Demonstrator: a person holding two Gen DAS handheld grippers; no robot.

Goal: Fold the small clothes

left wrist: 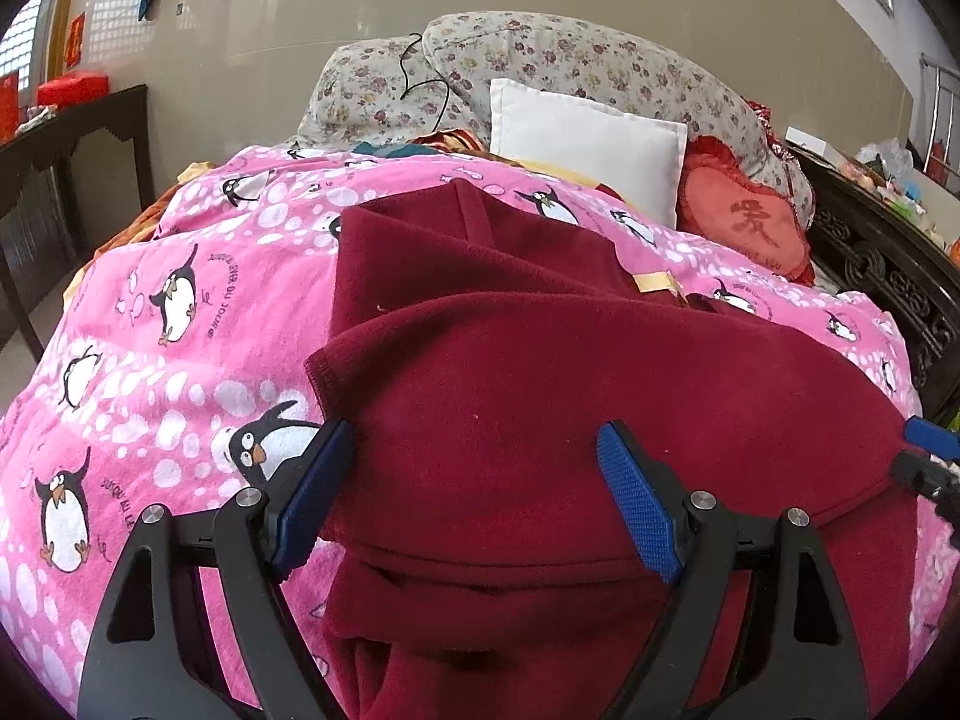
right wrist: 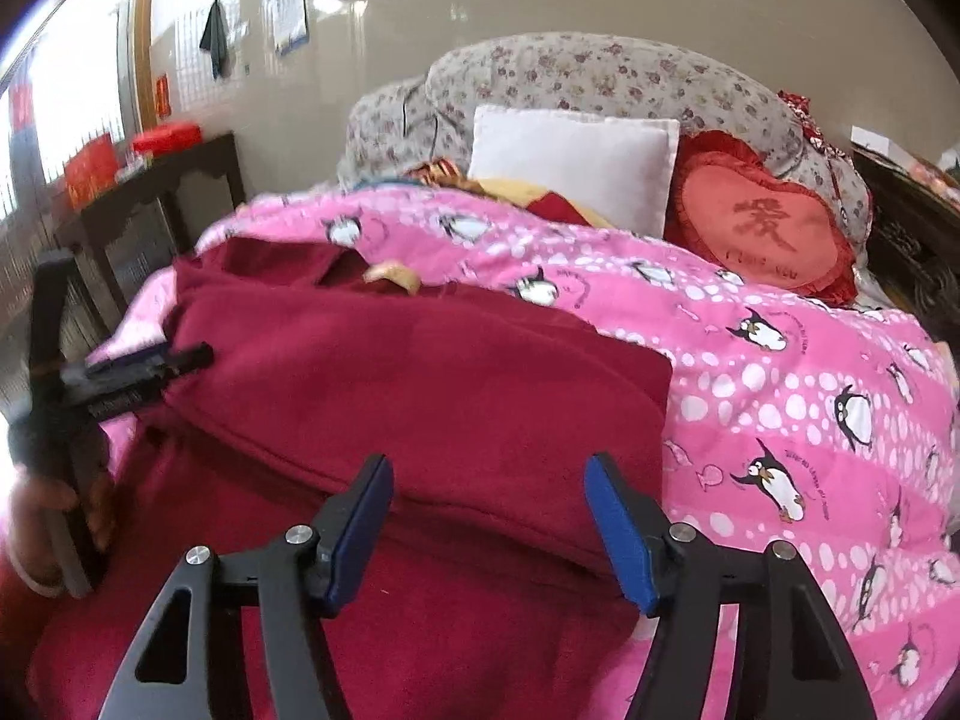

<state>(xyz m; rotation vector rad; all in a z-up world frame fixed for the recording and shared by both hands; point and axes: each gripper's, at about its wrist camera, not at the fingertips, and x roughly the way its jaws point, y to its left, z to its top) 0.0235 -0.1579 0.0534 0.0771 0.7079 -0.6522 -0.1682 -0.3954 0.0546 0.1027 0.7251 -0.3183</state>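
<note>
A dark red fleece garment (left wrist: pixel 540 372) lies partly folded on a pink penguin-print quilt (left wrist: pixel 180 300). Its near part is folded over the far part, and a yellow neck label (left wrist: pixel 654 282) shows. My left gripper (left wrist: pixel 474 480) is open, its blue pads wide apart above the garment's near left edge. My right gripper (right wrist: pixel 486 510) is open above the garment (right wrist: pixel 420 372) near its right folded edge. The left gripper also shows at the left of the right wrist view (right wrist: pixel 144 366), and the right gripper's fingertip (left wrist: pixel 930 438) shows at the right edge of the left wrist view.
A white pillow (left wrist: pixel 588 138), a red heart cushion (left wrist: pixel 744 222) and a floral bedding roll (left wrist: pixel 540 54) lie at the head of the bed. A dark wooden table (left wrist: pixel 72 138) stands to the left. A carved dark bed frame (left wrist: pixel 888 276) runs along the right.
</note>
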